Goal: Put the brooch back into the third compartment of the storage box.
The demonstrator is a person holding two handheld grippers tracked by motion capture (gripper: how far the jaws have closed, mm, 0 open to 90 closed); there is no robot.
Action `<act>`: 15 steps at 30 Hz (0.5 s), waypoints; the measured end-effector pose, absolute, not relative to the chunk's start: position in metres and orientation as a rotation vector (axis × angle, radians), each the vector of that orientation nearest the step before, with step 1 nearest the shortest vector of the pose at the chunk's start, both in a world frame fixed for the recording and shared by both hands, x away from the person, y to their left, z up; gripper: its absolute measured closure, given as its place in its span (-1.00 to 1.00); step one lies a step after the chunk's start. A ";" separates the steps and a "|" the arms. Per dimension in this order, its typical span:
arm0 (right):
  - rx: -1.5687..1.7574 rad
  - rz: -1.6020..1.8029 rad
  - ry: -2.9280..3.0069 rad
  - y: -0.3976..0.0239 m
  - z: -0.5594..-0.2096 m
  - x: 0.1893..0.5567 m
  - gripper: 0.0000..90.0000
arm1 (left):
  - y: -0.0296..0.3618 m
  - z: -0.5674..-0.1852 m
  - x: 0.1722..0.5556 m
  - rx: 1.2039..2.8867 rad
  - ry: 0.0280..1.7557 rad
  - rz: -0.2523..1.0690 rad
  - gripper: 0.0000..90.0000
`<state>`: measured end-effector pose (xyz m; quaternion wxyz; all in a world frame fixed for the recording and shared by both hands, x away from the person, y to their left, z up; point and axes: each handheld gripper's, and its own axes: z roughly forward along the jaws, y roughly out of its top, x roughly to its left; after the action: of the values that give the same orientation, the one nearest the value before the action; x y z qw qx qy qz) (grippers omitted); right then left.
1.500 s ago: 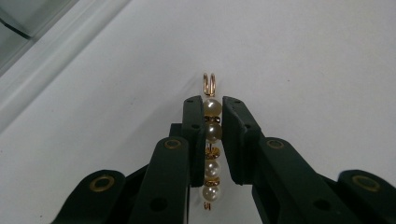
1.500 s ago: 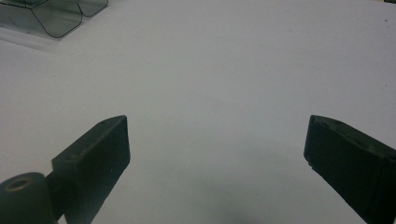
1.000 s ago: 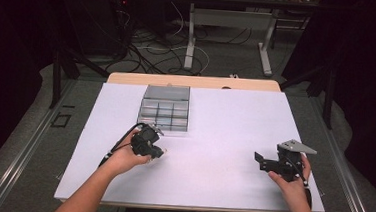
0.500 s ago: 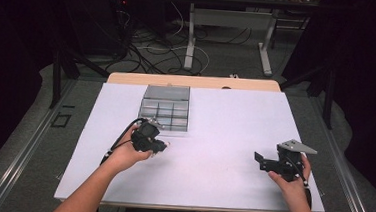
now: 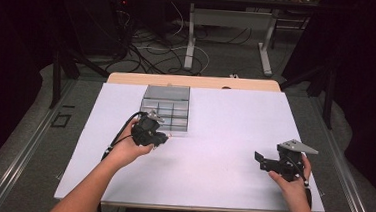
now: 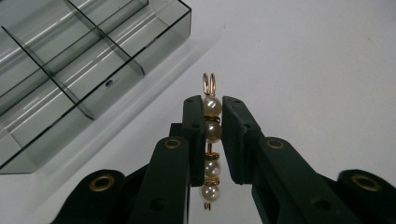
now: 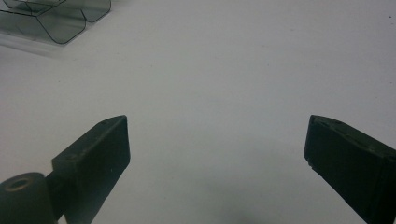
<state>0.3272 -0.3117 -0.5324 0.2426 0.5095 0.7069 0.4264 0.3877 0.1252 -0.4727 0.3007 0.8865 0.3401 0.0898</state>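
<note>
Left gripper (image 6: 213,122) nearer organizer box (image 6: 70,65); pearl earring (image 6: 210,140) clamped.

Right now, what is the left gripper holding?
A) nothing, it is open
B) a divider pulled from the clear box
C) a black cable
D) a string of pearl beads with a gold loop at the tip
D: in the left gripper view the left gripper is shut on the pearl bead piece, its gold loop sticking out past the tips, beside the clear compartment box.
</note>
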 end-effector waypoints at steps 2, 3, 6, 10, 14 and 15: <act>1.396 1.167 1.931 -0.312 -0.532 0.327 -0.85 | 0.124 -0.470 0.388 2.337 0.909 0.244 0.79; 1.394 1.166 1.931 -0.312 -0.532 0.327 -0.85 | 0.124 -0.469 0.388 2.329 0.913 0.252 0.79; 1.395 1.166 1.930 -0.312 -0.532 0.327 -0.85 | 0.122 -0.465 0.389 2.319 0.914 0.268 0.79; 1.393 1.164 1.930 -0.312 -0.532 0.327 -0.85 | 0.122 -0.460 0.392 2.312 0.911 0.276 0.79; 1.381 1.163 1.932 -0.313 -0.532 0.327 -0.85 | 0.121 -0.453 0.395 2.297 0.915 0.285 0.79; 1.381 1.163 1.932 -0.313 -0.532 0.327 -0.85 | 0.121 -0.452 0.395 2.295 0.917 0.290 0.79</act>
<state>0.3273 -0.3132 -0.5323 0.2460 0.5061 0.7082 0.4264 0.3954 0.1206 -0.4515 0.3208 0.8735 0.3490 0.1105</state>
